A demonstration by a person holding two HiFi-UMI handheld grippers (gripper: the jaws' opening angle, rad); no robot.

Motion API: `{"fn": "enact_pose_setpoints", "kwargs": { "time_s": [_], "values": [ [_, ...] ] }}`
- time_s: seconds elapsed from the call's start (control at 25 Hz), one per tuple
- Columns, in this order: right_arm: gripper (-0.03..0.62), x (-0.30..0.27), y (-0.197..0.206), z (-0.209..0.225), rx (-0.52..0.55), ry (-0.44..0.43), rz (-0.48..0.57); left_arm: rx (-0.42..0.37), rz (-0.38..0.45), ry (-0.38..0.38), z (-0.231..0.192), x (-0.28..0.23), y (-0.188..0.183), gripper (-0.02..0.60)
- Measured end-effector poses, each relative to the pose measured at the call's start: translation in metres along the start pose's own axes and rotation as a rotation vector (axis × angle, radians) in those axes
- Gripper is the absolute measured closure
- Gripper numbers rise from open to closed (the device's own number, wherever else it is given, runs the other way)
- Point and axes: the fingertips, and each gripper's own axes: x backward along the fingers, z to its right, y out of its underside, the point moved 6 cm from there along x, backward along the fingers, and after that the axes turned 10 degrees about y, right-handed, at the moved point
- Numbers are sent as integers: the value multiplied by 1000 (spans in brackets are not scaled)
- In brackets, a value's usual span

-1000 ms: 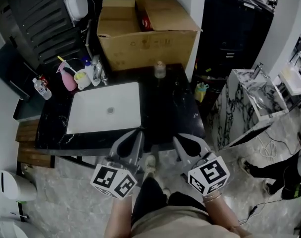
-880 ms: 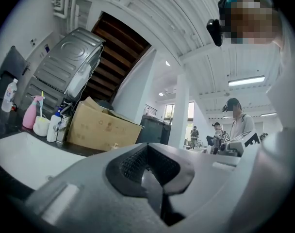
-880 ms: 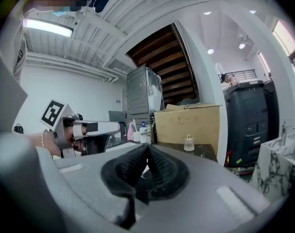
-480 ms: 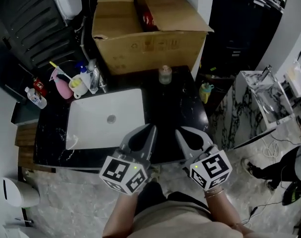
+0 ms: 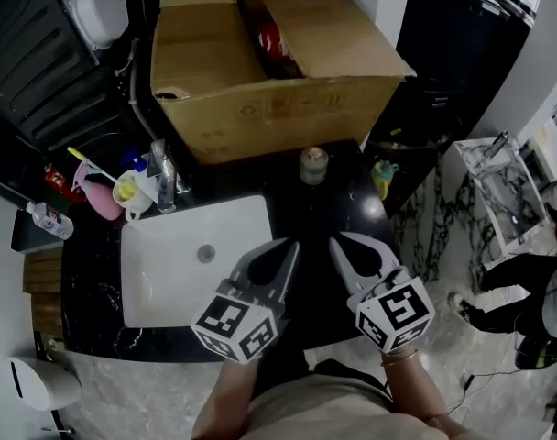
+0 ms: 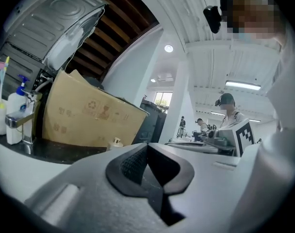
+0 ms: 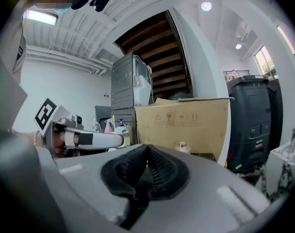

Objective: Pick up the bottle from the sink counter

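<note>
Okay, your left tongs (image 5: 290,244) are pressed together, pads meeting at the tip, with nothing between them. Your right tongs (image 5: 337,240) are the same: closed and empty. Both hover side by side over the near part of the black marbled counter (image 5: 326,211), tips pointing toward the back. The left ones are by the right edge of the white rectangular sink basin (image 5: 169,259).

Target is the small squat translucent bottle (image 5: 313,164): pale body, narrower neck, light round cap on top. It stands upright on the counter at the back, just in front of the big brown cardboard box (image 5: 260,99). It's right of the basin and well apart from both tongs. In the left gripper view it shows tiny at the foot of the box. In the right gripper view it sits just beyond the jaw tips, against the box front. Label and contents are too small to tell.

Back left of the basin is a cluster of a chrome faucet (image 5: 162,183), a white pump bottle with a blue top (image 5: 137,167) and a pink spray bottle (image 5: 97,197). Further left, off the counter, a clear bottle with a red cap (image 5: 48,220) lies tilted on a dark ledge.
</note>
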Motion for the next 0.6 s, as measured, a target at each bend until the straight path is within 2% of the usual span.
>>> {"fn": "enact_pose_setpoints", "kwargs": {
  "time_s": [0.36, 0.6],
  "values": [
    [592, -53, 9, 15, -19, 47, -57, 46, -62, 54, -42, -30, 12, 575],
    [592, -70, 15, 23, -28, 72, -87, 1, -106, 69, -60, -43, 16, 575]
  ]
}}
